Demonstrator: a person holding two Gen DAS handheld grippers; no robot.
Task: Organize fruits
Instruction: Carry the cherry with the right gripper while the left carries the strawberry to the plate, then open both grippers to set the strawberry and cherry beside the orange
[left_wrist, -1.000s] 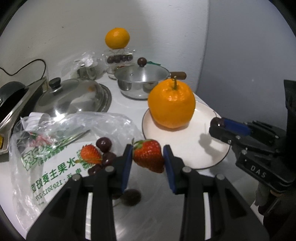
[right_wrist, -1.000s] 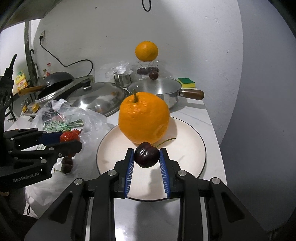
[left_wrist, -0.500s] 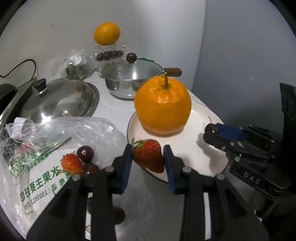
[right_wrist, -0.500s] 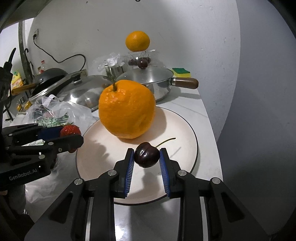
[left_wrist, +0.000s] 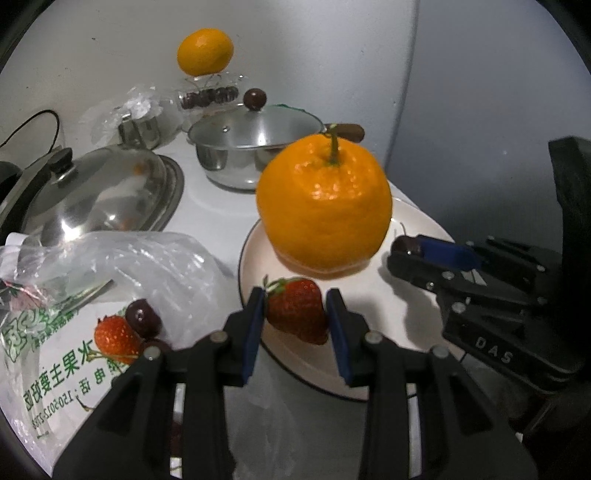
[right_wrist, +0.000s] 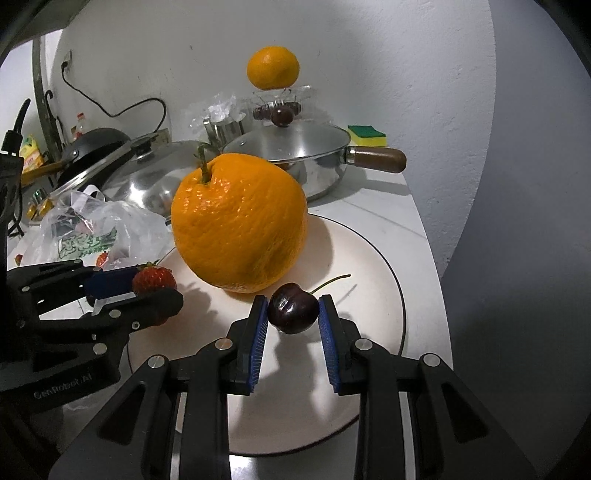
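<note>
Sitting on the plate (right_wrist: 373, 254), a large orange (right_wrist: 240, 221) takes its middle. Just beside it, the left gripper (left_wrist: 295, 317) is clamped on a strawberry (left_wrist: 297, 314) over the plate's rim, and the right gripper (right_wrist: 293, 312) is clamped on a dark cherry (right_wrist: 293, 308) above the plate. A plastic bag (left_wrist: 122, 273) with more fruit lies to the left.

Hidden from me: plate (left_wrist: 424, 225) rim behind the big orange (left_wrist: 325, 210); fruit beside that orange, under my left gripper (left_wrist: 295, 314); bag (left_wrist: 55, 332) cut off at the frame's left edge.
</note>
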